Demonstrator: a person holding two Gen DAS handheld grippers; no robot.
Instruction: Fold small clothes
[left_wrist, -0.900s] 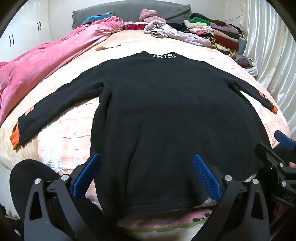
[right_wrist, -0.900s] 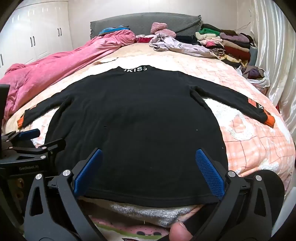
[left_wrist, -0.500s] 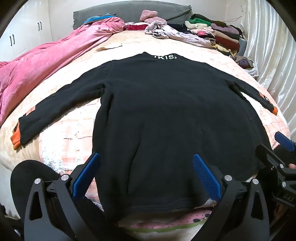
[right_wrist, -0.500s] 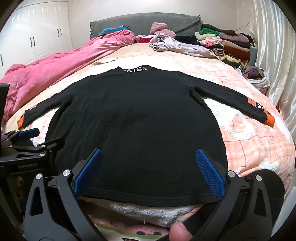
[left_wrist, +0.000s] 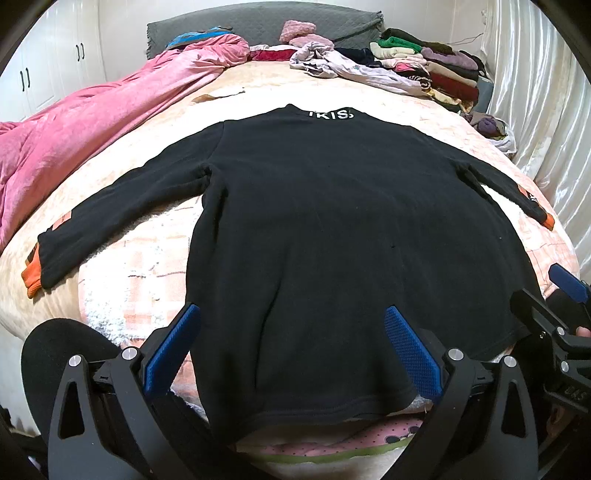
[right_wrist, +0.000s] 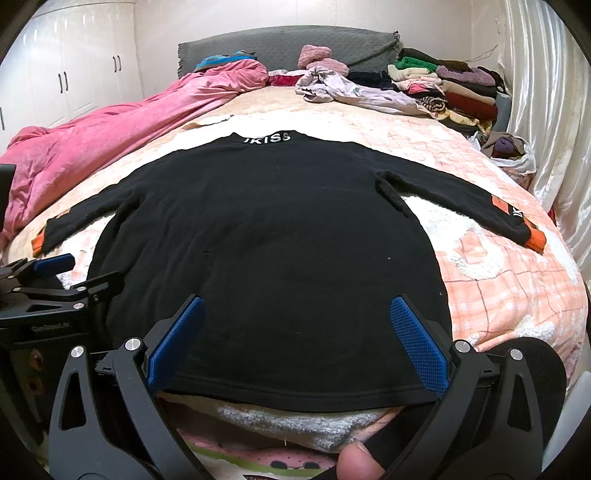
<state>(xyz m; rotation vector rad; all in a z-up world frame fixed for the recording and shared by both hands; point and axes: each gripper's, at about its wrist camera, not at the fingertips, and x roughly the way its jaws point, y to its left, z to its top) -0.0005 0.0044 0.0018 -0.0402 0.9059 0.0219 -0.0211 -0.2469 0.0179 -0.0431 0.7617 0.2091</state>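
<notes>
A black long-sleeved top lies flat on the bed, back up, both sleeves spread out, with orange cuffs and white lettering at the collar. It also shows in the right wrist view. My left gripper is open and empty, just above the hem's left part. My right gripper is open and empty over the hem's right part. Each gripper appears at the edge of the other's view.
A pink quilt lies along the bed's left side. A stack of folded clothes and a loose pale garment sit at the far right by the grey headboard. White curtains hang on the right.
The left wrist view has risen and drawn back very slightly. The right gripper and the top have not visibly moved.
</notes>
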